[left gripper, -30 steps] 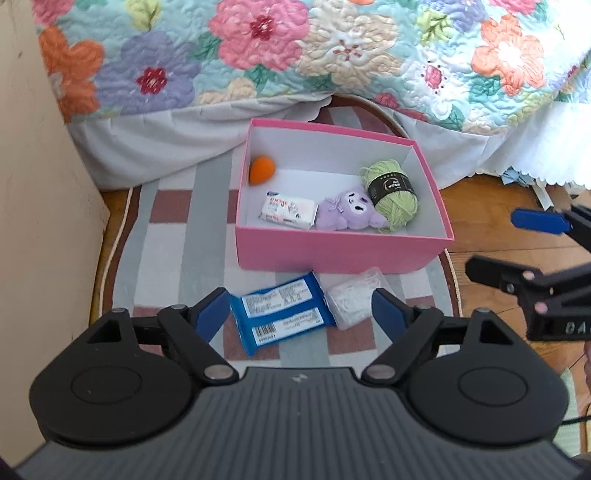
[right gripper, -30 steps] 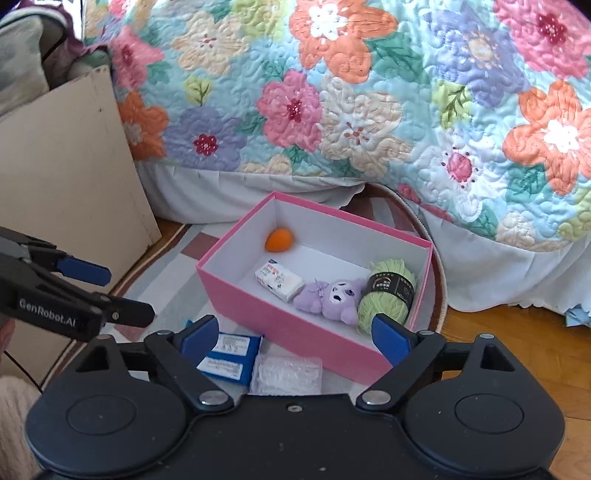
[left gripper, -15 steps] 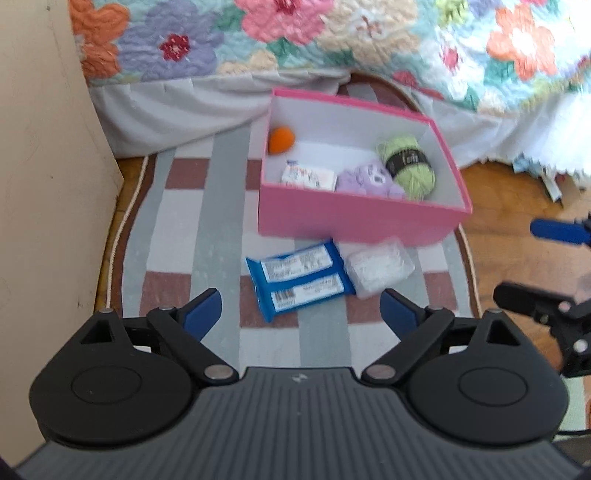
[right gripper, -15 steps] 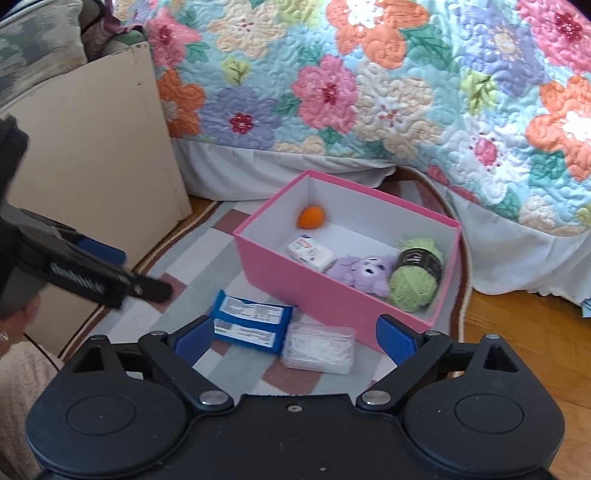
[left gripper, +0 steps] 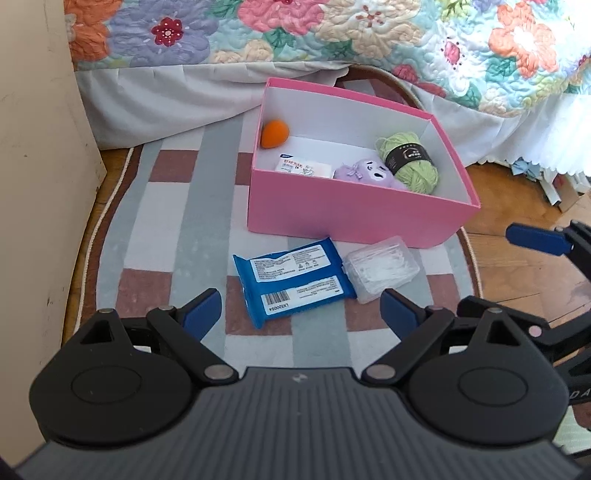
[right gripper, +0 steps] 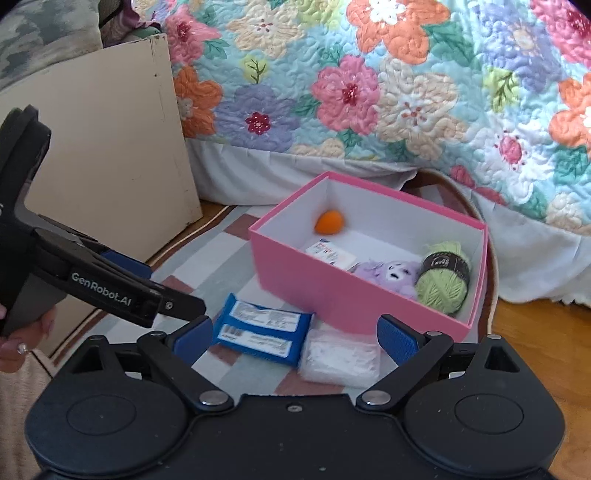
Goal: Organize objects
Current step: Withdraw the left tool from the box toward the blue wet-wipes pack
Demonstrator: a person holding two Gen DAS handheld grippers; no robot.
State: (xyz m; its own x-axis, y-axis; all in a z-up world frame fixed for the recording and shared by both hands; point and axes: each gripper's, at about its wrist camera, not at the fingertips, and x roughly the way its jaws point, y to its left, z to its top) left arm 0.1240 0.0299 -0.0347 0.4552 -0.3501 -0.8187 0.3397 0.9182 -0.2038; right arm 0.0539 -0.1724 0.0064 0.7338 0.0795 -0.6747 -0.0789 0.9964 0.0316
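A pink box stands on a checked rug. It holds an orange ball, a white packet, a purple plush toy and green yarn. A blue wipes pack and a clear plastic case lie on the rug in front of the box. My left gripper is open and empty, above the wipes pack. My right gripper is open and empty, above the pack and the case.
A bed with a floral quilt and white skirt stands behind the box. A beige cabinet side rises at the left. Wooden floor lies to the right of the rug.
Both grippers first pulled back from the box, then drew closer to the pack and the case. Both stay open and empty. No object has moved.
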